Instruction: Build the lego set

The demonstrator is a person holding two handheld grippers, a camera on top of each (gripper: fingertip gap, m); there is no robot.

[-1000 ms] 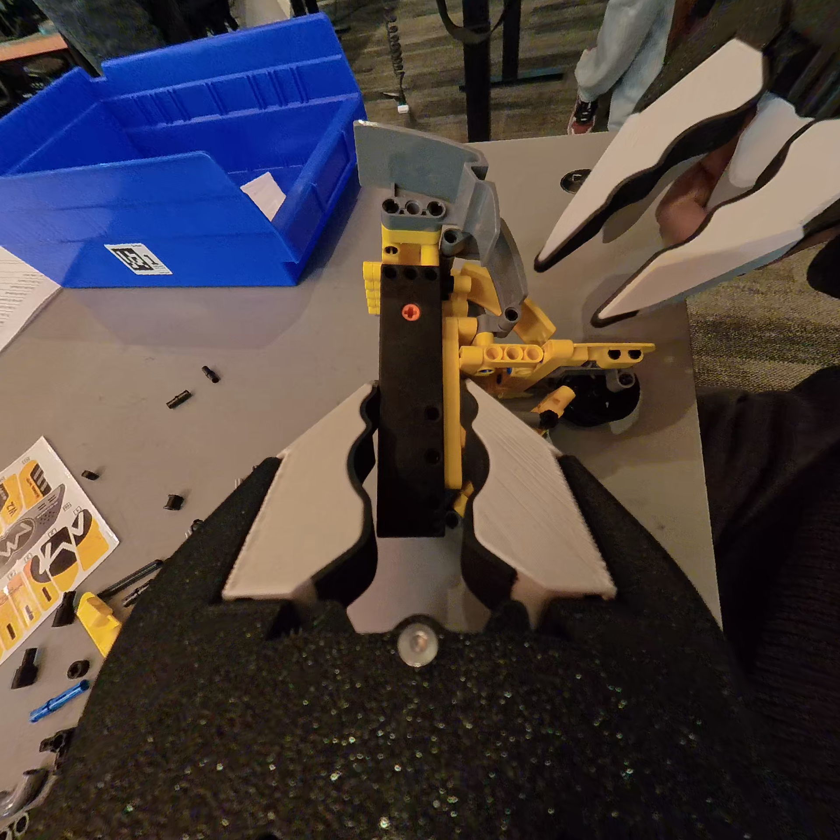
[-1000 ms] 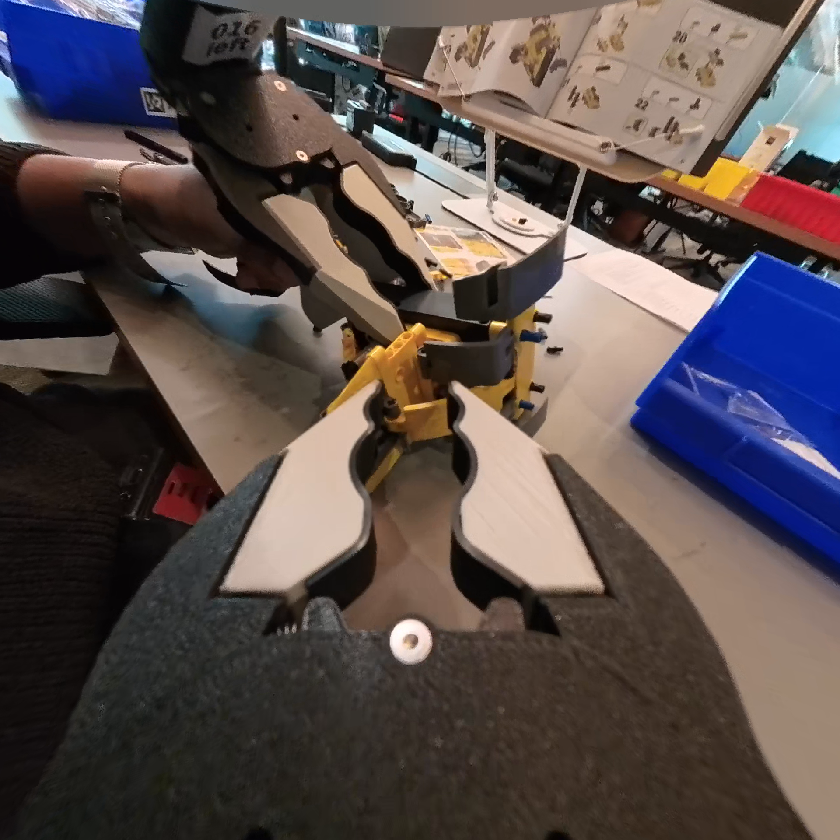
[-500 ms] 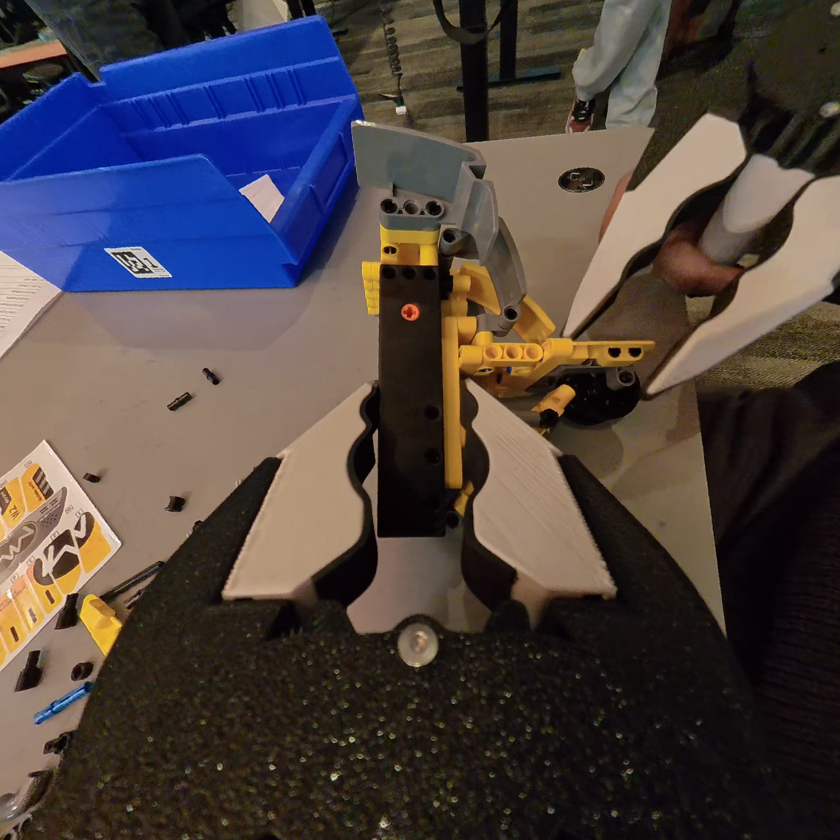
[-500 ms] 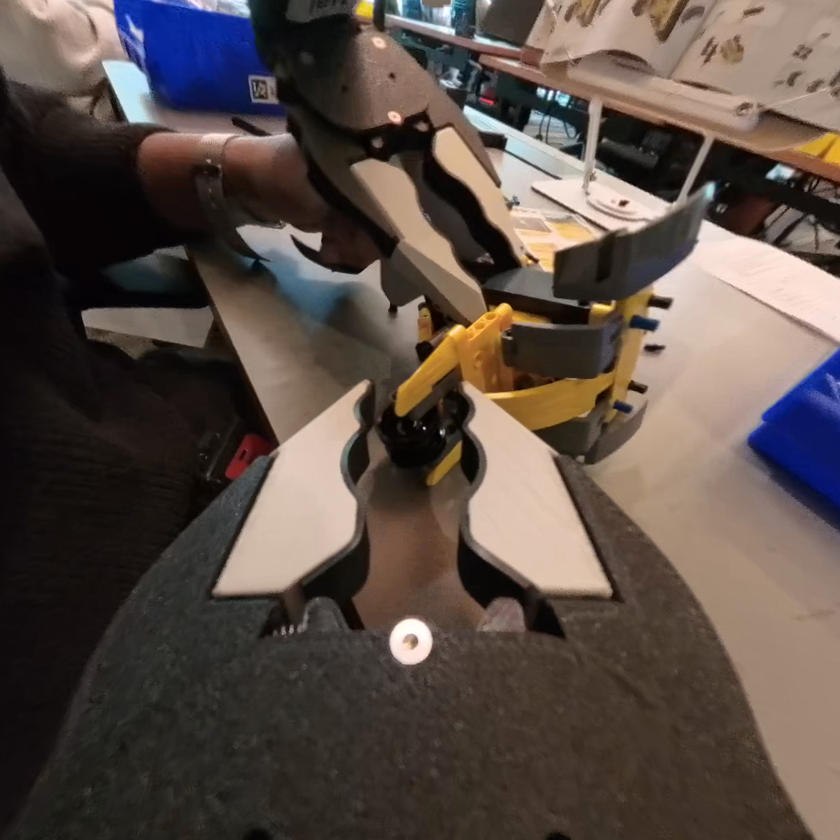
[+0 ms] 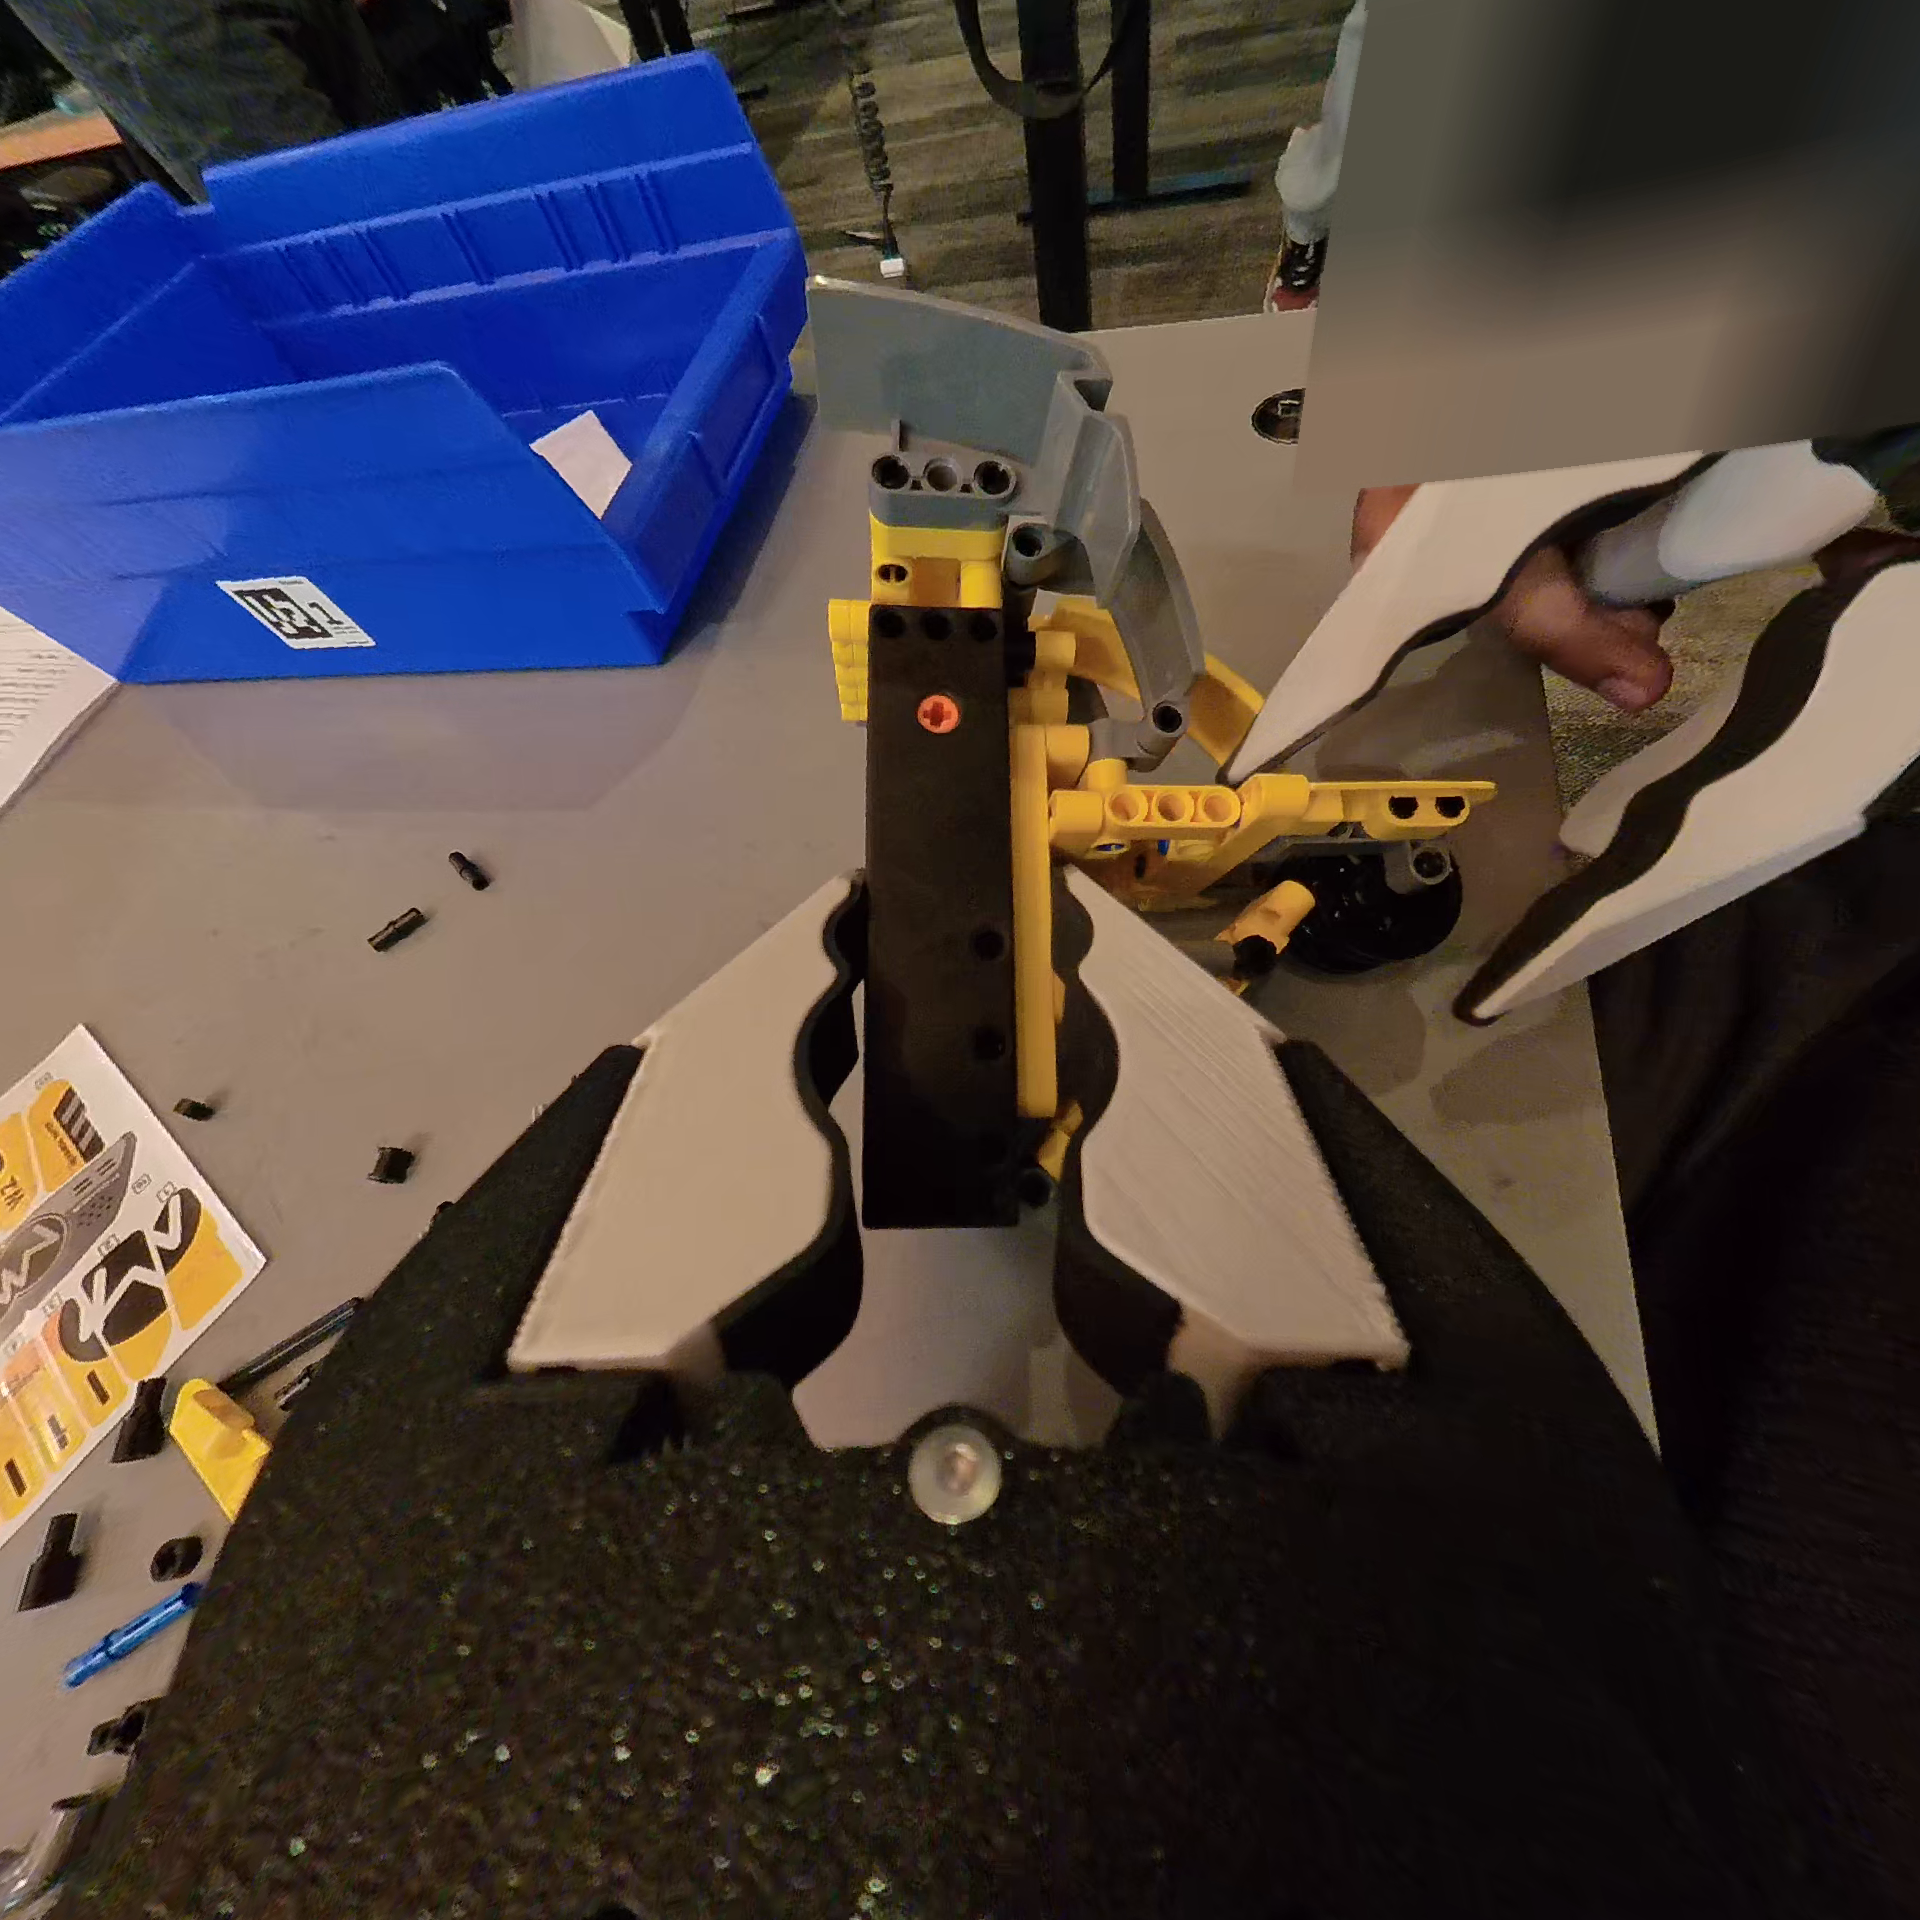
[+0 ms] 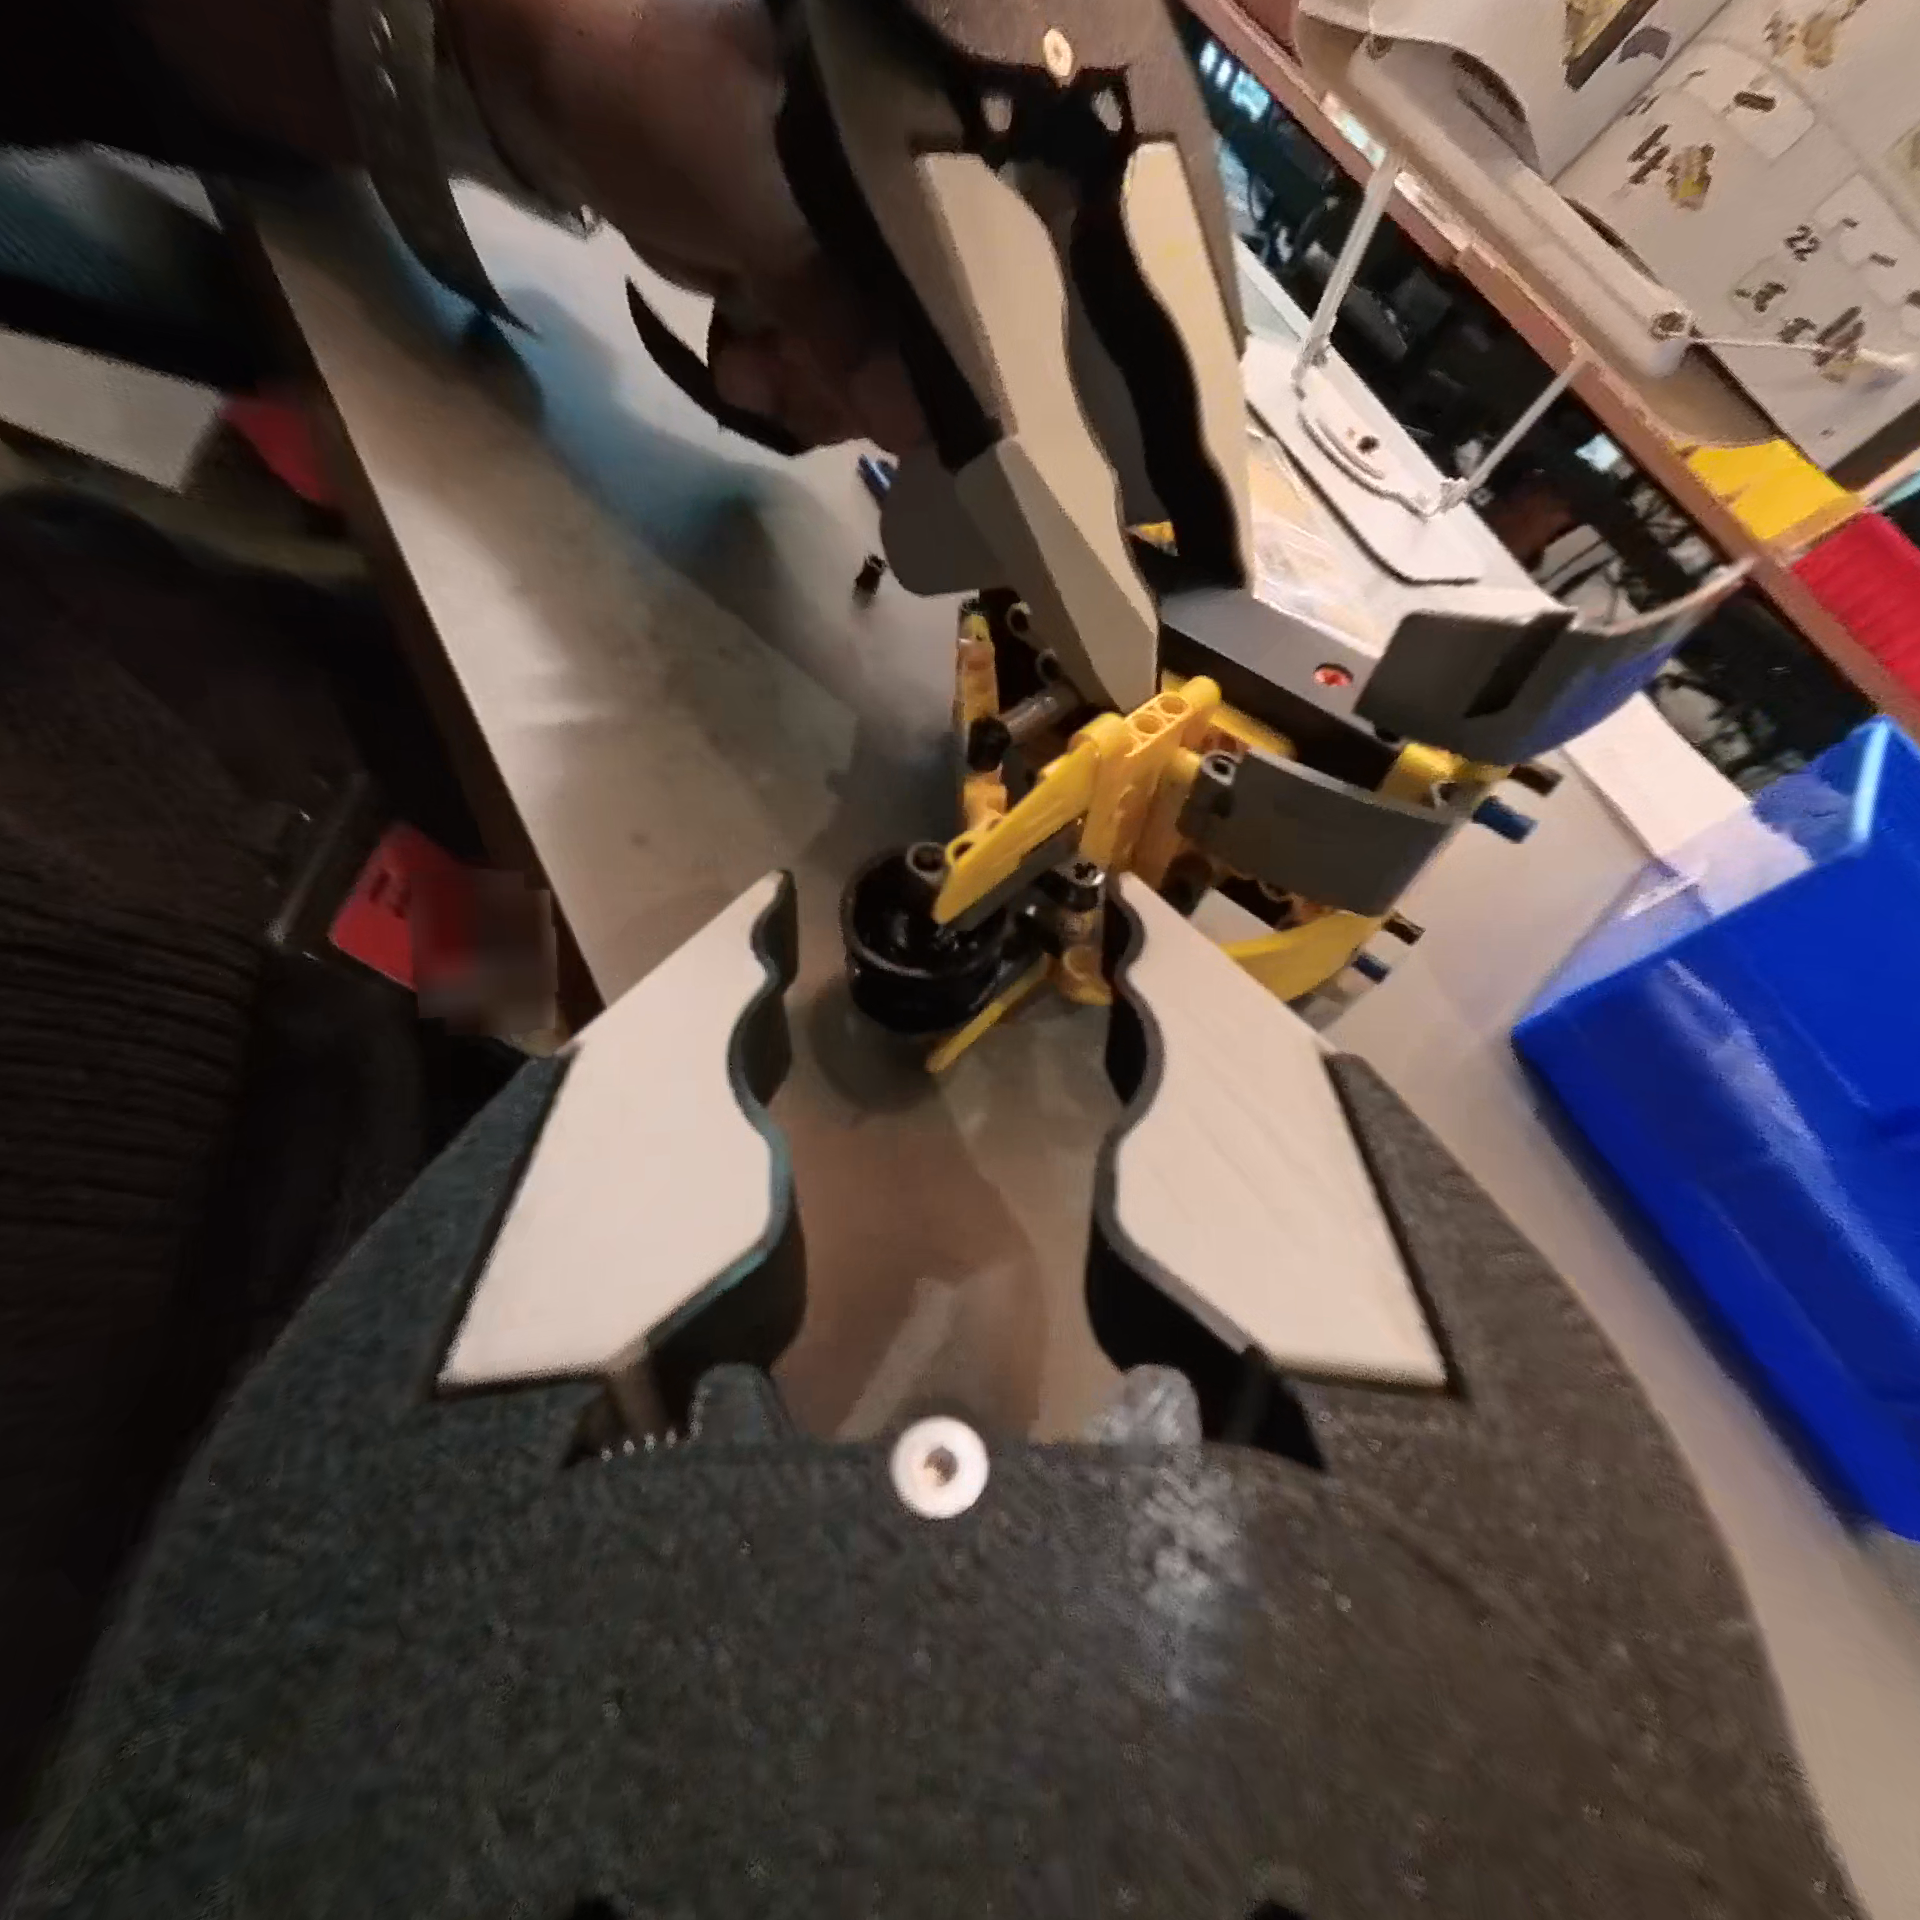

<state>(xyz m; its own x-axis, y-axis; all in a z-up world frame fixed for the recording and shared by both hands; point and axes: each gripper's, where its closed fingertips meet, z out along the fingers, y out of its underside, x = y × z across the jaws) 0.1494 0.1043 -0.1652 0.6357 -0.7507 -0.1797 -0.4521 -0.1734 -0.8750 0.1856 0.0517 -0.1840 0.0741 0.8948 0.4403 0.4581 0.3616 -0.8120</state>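
Left wrist view: shows the left claw [image 5: 961, 878] clamped shut on the black beam [image 5: 935, 935] of a yellow-and-black brick model [image 5: 1143, 805], both fingers pressed against the beam's long sides. Holds the model with its lower parts on or just above the grey counter [image 5: 520, 831], the grey curved panel [image 5: 935, 384] at the far end. Shows a yellow arm [image 5: 1351, 802] sticking out to the right, with a black wheel [image 5: 1371, 914] just below it.

Right wrist view: blurred by motion. Shows the right claw [image 6: 951, 885] spread wide and holding nothing, its tips either side of the black wheel and near it; cannot tell whether either tip touches. From the left wrist view, puts one fingertip just beside or against the yellow arm and the other near the counter's edge, with a hand [image 5: 1590, 634] behind the fingers.

Elsewhere: a blue bin [image 5: 364, 416] at far left with a scrap of paper inside, a sticker sheet [image 5: 94, 1247] at near left, small black pins [image 5: 397, 928] scattered between them.

Risks, as a judgement only: may knock the yellow arm or the wheel off its pins if the open claw pushes sideways. May twist the model out of the left claw's narrow hold on the beam under a hard press. May send the wheel over the nearby counter edge if dislodged. May misjudge tip placement given the blur.
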